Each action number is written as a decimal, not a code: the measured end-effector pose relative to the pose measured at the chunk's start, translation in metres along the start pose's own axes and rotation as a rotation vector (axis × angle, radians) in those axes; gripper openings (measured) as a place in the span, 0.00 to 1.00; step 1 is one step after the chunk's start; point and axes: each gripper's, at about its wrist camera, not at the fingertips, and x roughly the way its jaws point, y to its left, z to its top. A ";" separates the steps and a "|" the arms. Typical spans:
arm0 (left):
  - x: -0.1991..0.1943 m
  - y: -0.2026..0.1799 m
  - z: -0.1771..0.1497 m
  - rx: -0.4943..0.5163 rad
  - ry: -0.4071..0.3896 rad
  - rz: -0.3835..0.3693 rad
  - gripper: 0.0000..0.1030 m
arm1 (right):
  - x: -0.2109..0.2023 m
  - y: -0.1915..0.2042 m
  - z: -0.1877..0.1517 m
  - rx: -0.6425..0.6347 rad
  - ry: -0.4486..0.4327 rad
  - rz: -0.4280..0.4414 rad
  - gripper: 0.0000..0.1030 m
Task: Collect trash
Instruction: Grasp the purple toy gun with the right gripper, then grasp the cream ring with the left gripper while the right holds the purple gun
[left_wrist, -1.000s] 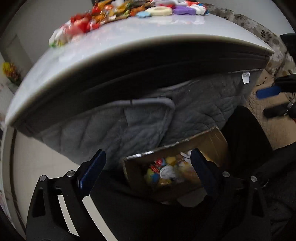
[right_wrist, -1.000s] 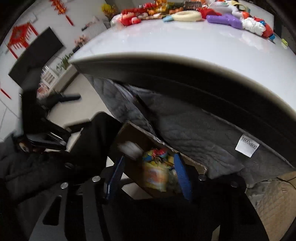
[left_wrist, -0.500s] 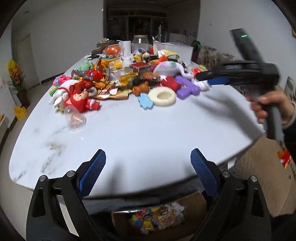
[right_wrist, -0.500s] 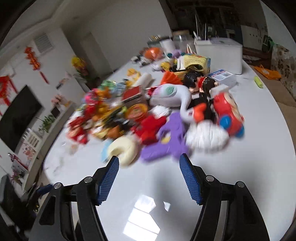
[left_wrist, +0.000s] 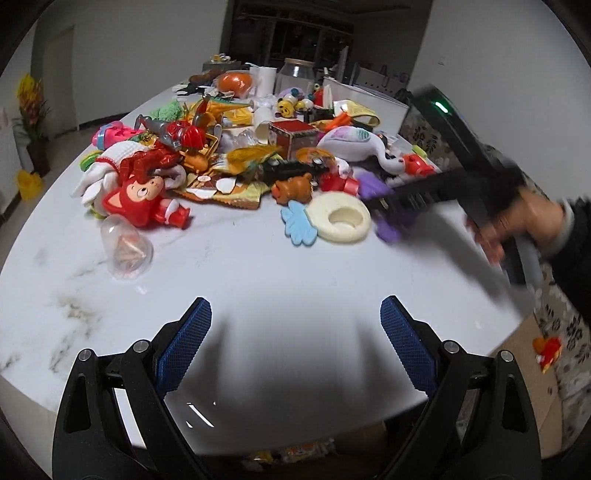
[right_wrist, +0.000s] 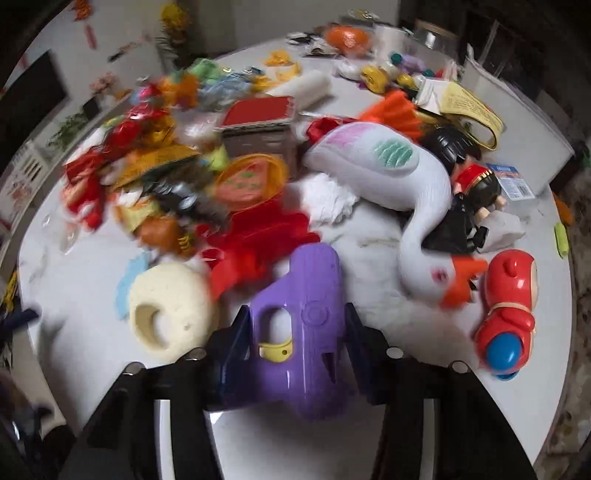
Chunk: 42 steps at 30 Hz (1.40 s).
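Note:
A heap of toys and scraps covers the far half of the white marble table (left_wrist: 258, 280). A purple toy gun (right_wrist: 314, 295) lies at the heap's near edge, beside a cream foam ring (right_wrist: 166, 314). My right gripper (right_wrist: 297, 332) reaches down over the gun; its jaws are closing, with the blue pads against both sides of the gun's body. The left wrist view shows that gripper (left_wrist: 384, 206), blurred, held by a hand (left_wrist: 517, 221) over the purple gun (left_wrist: 391, 229). My left gripper (left_wrist: 295, 343) hangs open over bare tabletop near the front edge, holding nothing.
A white goose plush (right_wrist: 388, 173) and a red round toy (right_wrist: 509, 306) lie right of the gun. A clear capsule (left_wrist: 125, 247) and a red fox figure (left_wrist: 144, 199) sit at the left. A cardboard box (left_wrist: 295, 452) with colourful bits peeks out below the table's front edge.
Both grippers rose from the box under the table to above the tabletop. The right gripper moved forward to the heap and narrowed around the purple toy gun.

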 end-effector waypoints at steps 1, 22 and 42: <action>0.002 -0.001 0.003 -0.006 0.003 0.010 0.88 | -0.002 0.001 -0.007 -0.003 -0.020 -0.007 0.47; 0.117 -0.059 0.068 0.177 0.144 0.158 0.82 | -0.126 -0.053 -0.158 0.431 -0.363 0.390 0.47; -0.086 -0.041 -0.026 0.137 -0.052 -0.007 0.63 | -0.145 0.032 -0.201 0.312 -0.302 0.506 0.47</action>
